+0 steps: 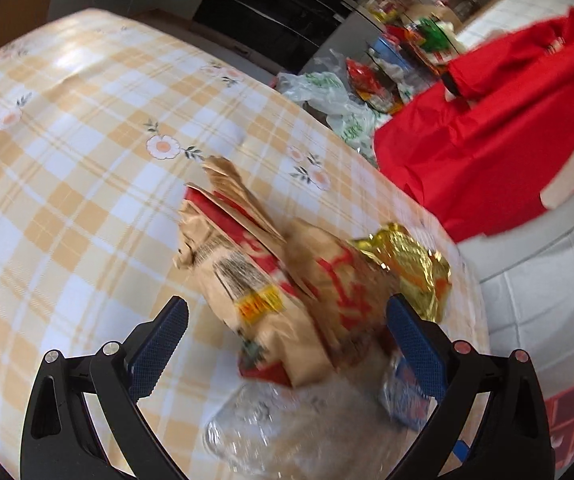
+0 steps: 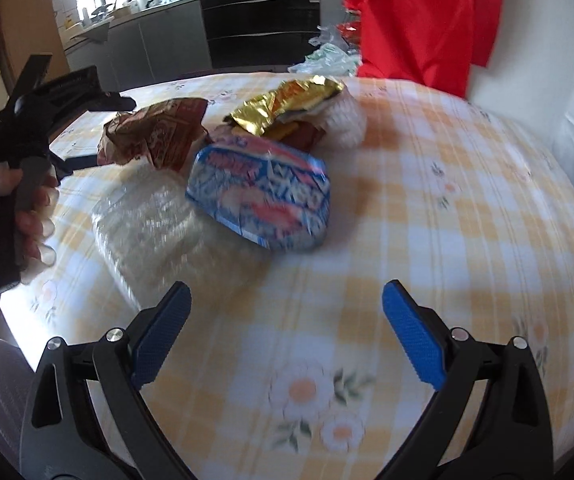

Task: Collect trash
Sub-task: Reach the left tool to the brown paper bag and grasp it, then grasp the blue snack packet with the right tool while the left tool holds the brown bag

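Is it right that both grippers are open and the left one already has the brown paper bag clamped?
Not quite. The left gripper is open, but holds nothing: in the left wrist view its fingers stand wide on either side of the brown paper bag, which lies on the table. The right gripper is open, as you said.

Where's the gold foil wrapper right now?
In the right wrist view the gold foil wrapper lies on the checked tablecloth, behind the blue packet, right of the brown paper bag.

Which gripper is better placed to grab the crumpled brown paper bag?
Left. The left gripper is open with the crumpled brown paper bag already between its fingers; the right gripper is open over bare tablecloth, farther away.
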`<state>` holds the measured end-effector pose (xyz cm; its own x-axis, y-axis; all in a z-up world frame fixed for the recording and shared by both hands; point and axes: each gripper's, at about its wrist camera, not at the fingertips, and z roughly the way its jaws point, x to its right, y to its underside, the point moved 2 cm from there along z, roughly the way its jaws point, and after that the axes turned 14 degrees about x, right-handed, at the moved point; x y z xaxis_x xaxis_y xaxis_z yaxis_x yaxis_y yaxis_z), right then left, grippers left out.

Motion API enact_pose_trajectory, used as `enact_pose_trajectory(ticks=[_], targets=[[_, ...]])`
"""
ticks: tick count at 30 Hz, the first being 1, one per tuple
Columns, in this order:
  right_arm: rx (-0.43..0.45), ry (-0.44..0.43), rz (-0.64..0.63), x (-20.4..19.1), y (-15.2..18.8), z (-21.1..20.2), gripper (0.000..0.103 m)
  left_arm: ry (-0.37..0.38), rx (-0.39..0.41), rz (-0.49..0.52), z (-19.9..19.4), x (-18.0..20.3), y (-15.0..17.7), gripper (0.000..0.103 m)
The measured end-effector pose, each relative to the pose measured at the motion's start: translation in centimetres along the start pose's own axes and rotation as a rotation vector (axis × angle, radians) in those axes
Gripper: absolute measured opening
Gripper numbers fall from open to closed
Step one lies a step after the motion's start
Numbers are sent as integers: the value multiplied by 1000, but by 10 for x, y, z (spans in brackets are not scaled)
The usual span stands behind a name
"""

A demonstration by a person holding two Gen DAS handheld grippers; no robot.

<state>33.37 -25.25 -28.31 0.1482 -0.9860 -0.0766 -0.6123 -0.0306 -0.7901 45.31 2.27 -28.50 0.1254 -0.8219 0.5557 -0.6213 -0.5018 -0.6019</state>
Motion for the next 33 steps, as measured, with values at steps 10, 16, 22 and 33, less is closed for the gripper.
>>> enact_pose_trajectory(ticks=[10, 16, 22, 33], targets=[[-17, -75, -129, -28, -42, 57, 95, 174, 32, 64, -33, -6, -1, 35], [-112, -112, -188, -38, -49, 87, 93, 182, 113, 151, -75, -11, -12, 34], [-145, -97, -193, -45, -56, 104, 94, 185, 152, 187, -108, -19, -13, 34], [-252, -201, -553, -35, -54, 92, 94, 211, 113, 288, -132, -18, 13, 34]])
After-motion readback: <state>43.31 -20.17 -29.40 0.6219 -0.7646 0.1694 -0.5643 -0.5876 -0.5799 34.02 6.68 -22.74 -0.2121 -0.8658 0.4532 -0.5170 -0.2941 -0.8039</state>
